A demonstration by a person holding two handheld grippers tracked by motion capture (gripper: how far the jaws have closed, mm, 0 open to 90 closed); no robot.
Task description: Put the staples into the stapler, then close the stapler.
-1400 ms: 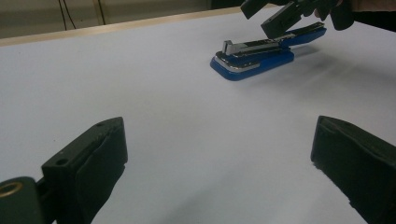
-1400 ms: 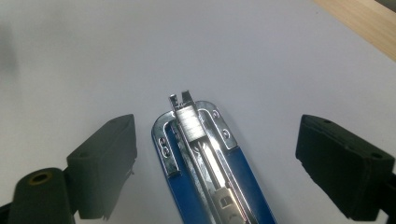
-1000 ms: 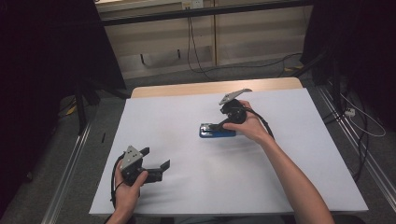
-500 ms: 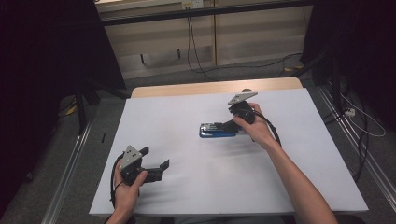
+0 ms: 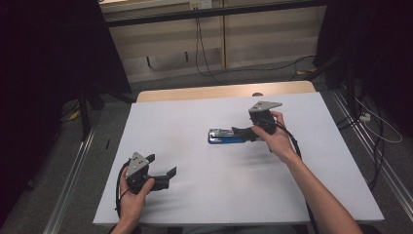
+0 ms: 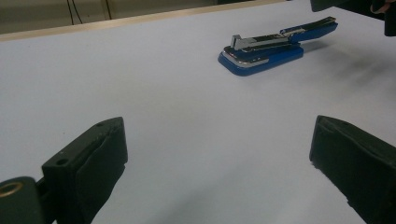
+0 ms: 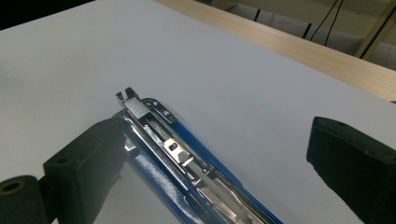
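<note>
A blue stapler (image 5: 224, 136) lies flat near the middle of the white table (image 5: 204, 204), its shiny metal staple channel facing up. My right gripper (image 5: 242, 131) is at the stapler's right end and stands open. In the right gripper view the stapler (image 7: 187, 158) runs up between the wide-apart jaws, close against the left one, and my right gripper (image 7: 217, 135) grips nothing. My left gripper (image 5: 161, 165) rests open near the table's front left, well short of the stapler (image 6: 266, 51). Nothing lies between the fingers of my left gripper (image 6: 217, 135).
A wooden strip (image 5: 219, 91) borders the table's far edge. Beyond it is a floor with cables (image 5: 204, 58) and a low wall. Metal rails (image 5: 370, 161) run along both sides of the table. Black curtains hang left and right.
My right gripper has drawn back to the right along the stapler, toward its right end. The stapler and my left gripper have stayed put.
</note>
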